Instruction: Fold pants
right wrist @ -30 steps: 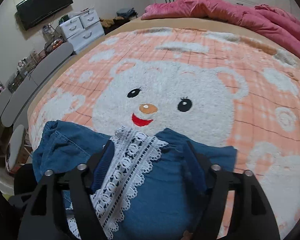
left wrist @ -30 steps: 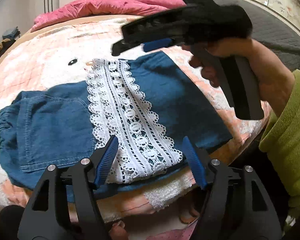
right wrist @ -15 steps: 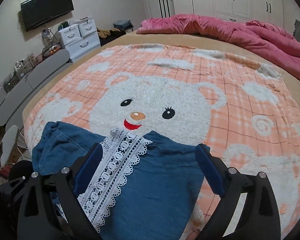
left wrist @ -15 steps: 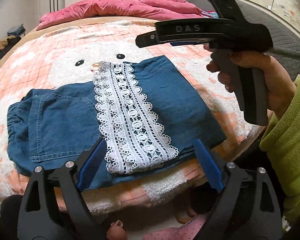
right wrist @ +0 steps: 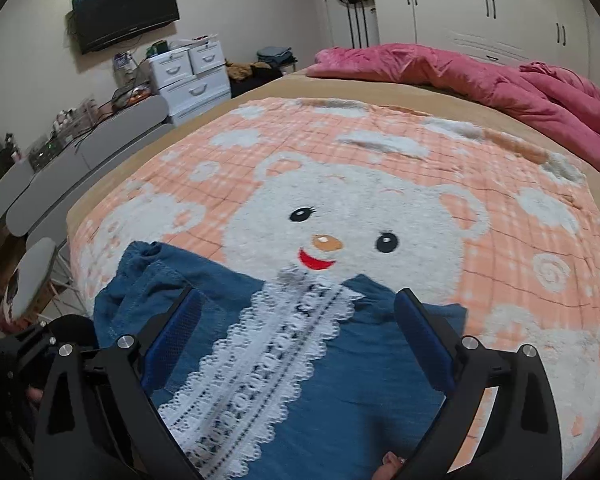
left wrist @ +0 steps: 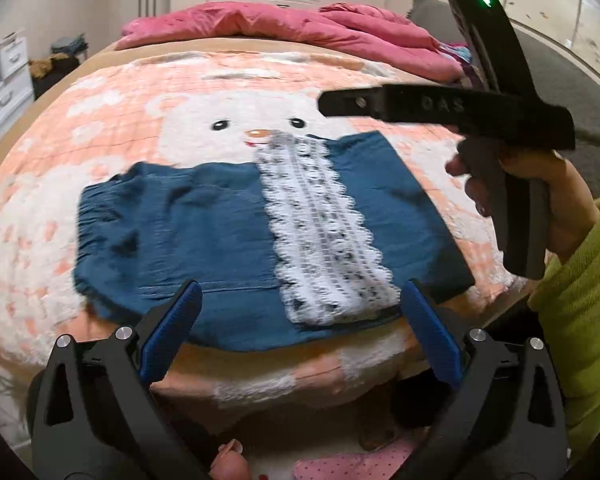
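Both jaws gape, holding nothing — left gripper and right gripper above the pants. Blurry view, but the lace band probably snags a finger and skews any fold.

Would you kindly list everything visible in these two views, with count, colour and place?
blue denim pants with a white lace band: one, blue and white, lying flat at the blanket's near edge.
peach plaid fleece blanket with a white bear face: one, peach and white, covering the bed.
crumpled pink duvet: one, pink, at the bed's far end.
white plastic drawer unit: one, white, by the left wall.
black wall-mounted television: one, black, above the drawers.
white wardrobe doors: several, white, far wall.
left gripper: black, blue fingers open, empty.
right gripper: black, open above the pants.
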